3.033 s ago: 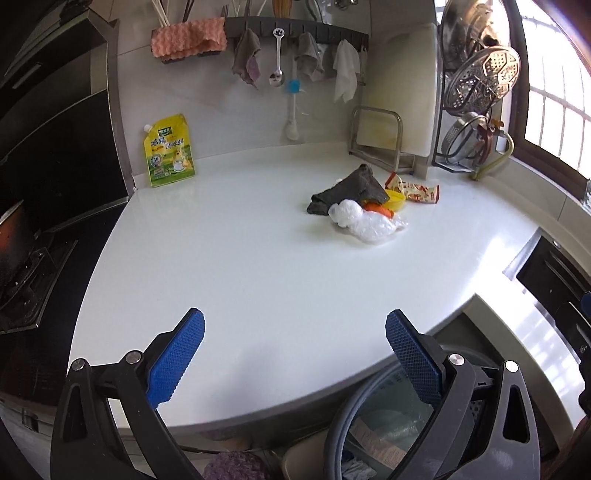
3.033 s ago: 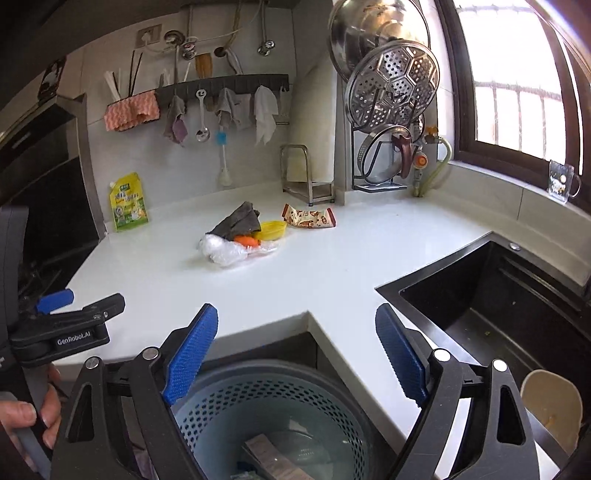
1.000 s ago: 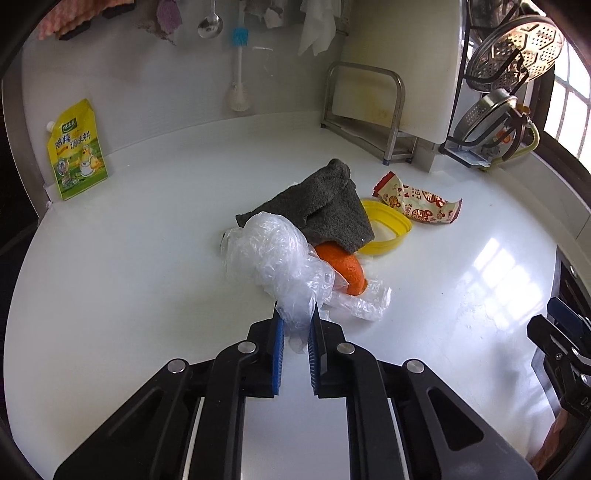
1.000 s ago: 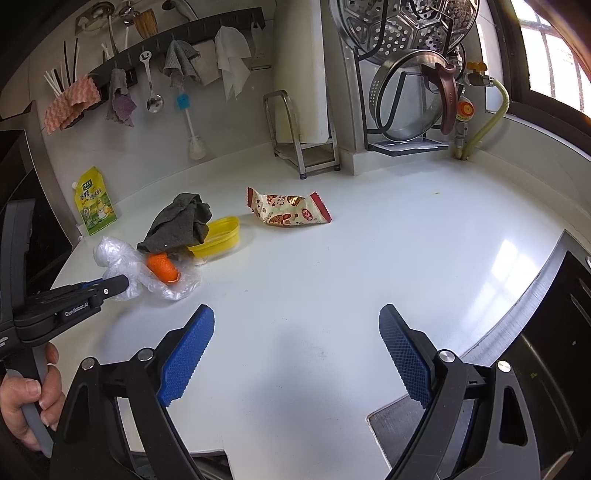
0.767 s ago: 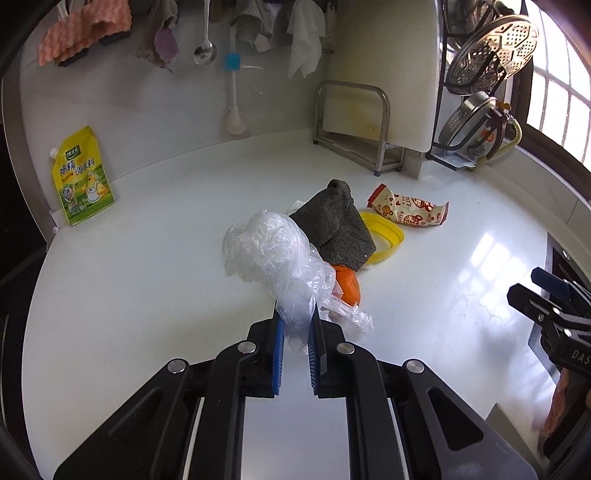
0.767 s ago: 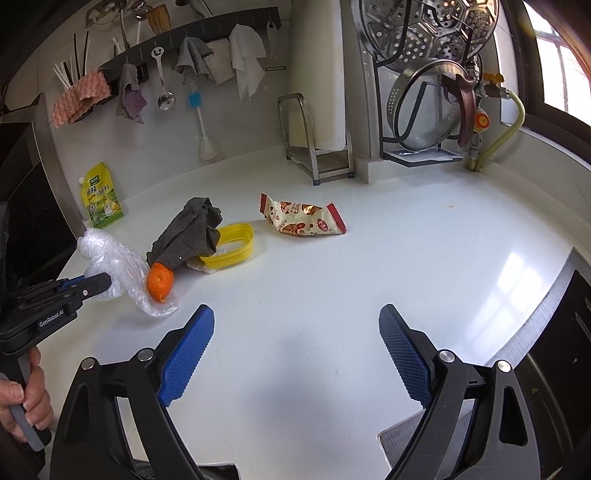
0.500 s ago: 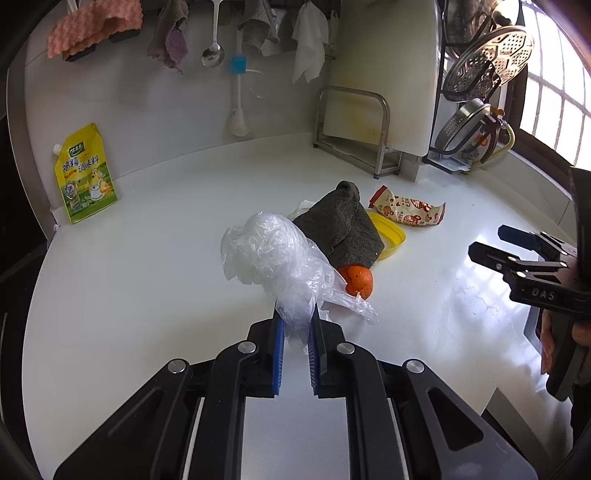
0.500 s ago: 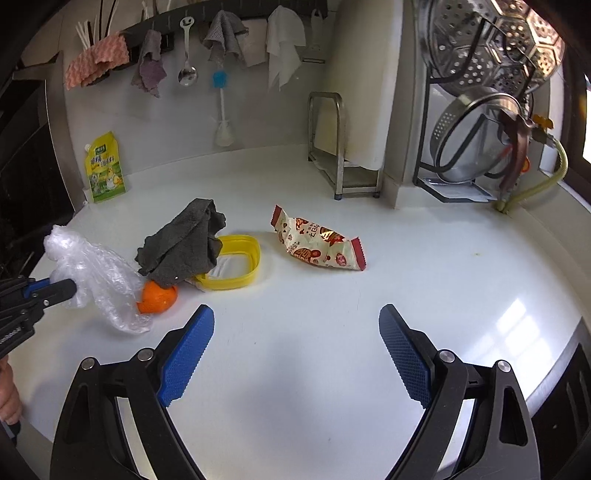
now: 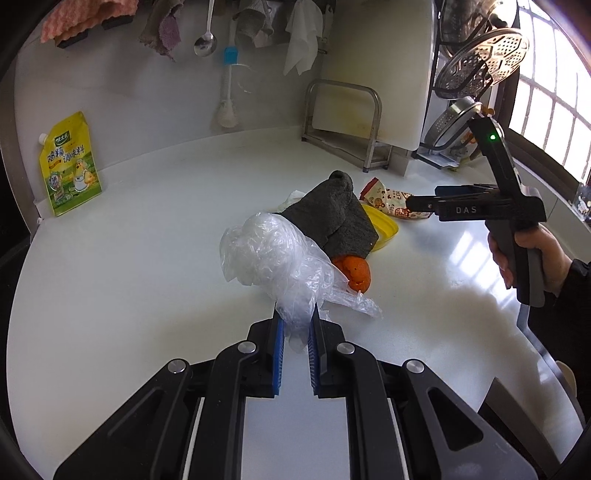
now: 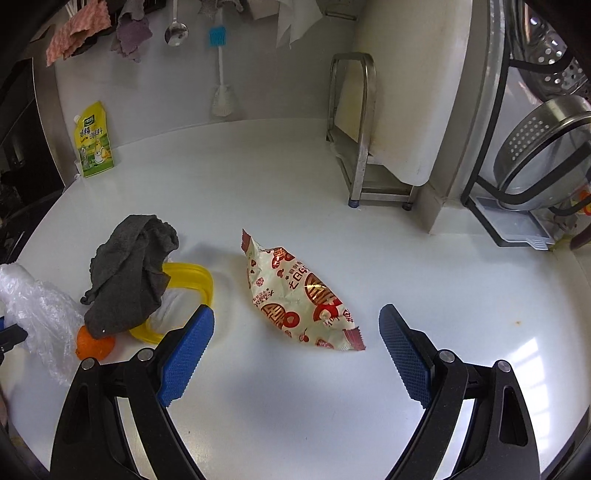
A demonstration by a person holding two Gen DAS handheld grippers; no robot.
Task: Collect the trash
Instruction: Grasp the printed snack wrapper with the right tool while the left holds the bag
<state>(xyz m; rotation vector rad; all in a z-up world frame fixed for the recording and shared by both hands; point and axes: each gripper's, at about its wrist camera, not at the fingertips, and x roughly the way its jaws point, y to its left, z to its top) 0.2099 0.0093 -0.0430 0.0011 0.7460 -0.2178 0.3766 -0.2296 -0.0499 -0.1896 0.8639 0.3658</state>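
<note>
My left gripper (image 9: 294,325) is shut on a crumpled clear plastic bag (image 9: 271,254) and holds it above the white counter (image 9: 129,240). The bag also shows at the left edge of the right wrist view (image 10: 40,306). An orange peel (image 9: 354,273) lies under a grey cloth (image 9: 332,218), which drapes over a yellow lid (image 9: 384,229). My right gripper (image 10: 295,332) is open just in front of a red-and-white snack wrapper (image 10: 295,295), which lies flat between its fingers' line. In the left wrist view the right gripper (image 9: 421,203) hovers by the wrapper (image 9: 384,197).
A yellow seasoning pouch (image 9: 68,164) leans on the back wall. A metal rack (image 10: 365,147) with a cutting board stands at the back. Strainers (image 10: 543,147) hang at right. Cloths and utensils (image 9: 207,33) hang on a rail.
My right gripper has moved forward over the counter, close to the snack wrapper. My left gripper has closed on the plastic bag and lifted it slightly off the orange peel.
</note>
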